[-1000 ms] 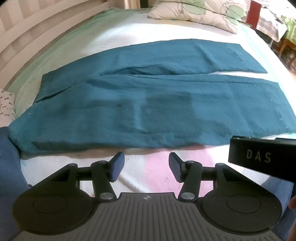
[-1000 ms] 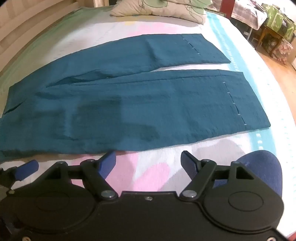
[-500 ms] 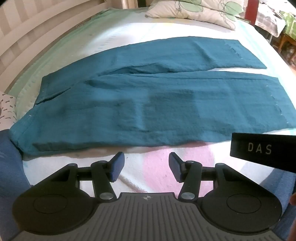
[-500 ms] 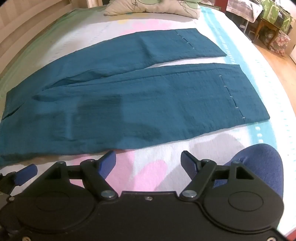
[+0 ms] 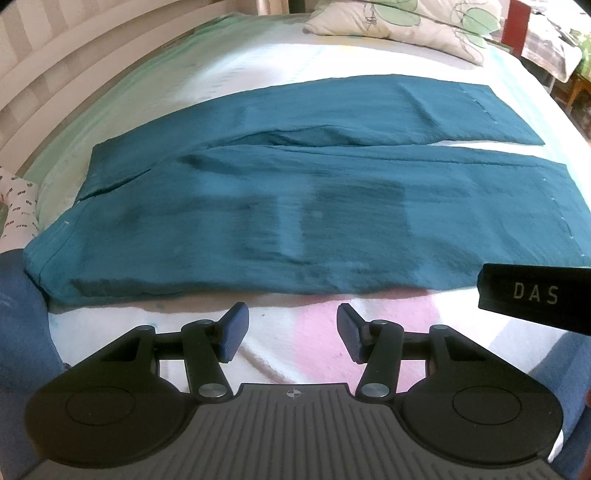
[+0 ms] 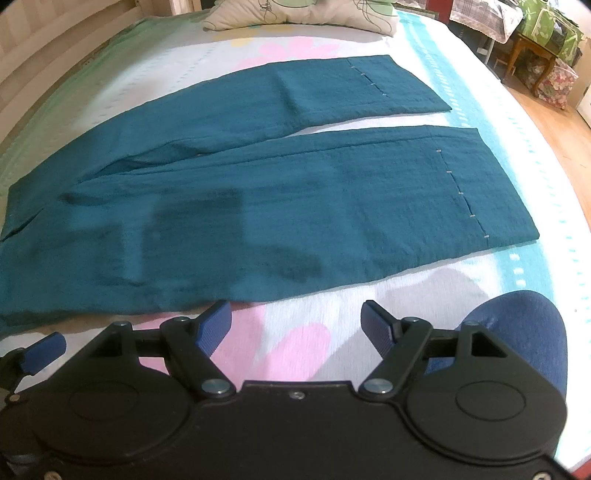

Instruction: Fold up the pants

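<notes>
We lose the pants (image 6: 258, 206) at the left edge of the right wrist view, so their waist end goes unseen there. In the left wrist view, the near leg's hem slips behind a black bar marked DAS (image 5: 535, 299). Beyond the pants, the pillow (image 5: 402, 22) is cropped by the top edge.

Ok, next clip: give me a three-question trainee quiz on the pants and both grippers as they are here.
1. True or false: the teal pants lie unfolded on the bed, legs apart at the hems.
2. Is the left gripper (a) shut on cloth, (b) open above the bedsheet, or (c) out of view?
3. Fill in: beyond the pants, at the far end of the bed, lies a ____.

Key: 1 true. 2 b; the right gripper is open too. 3 pillow.
</notes>
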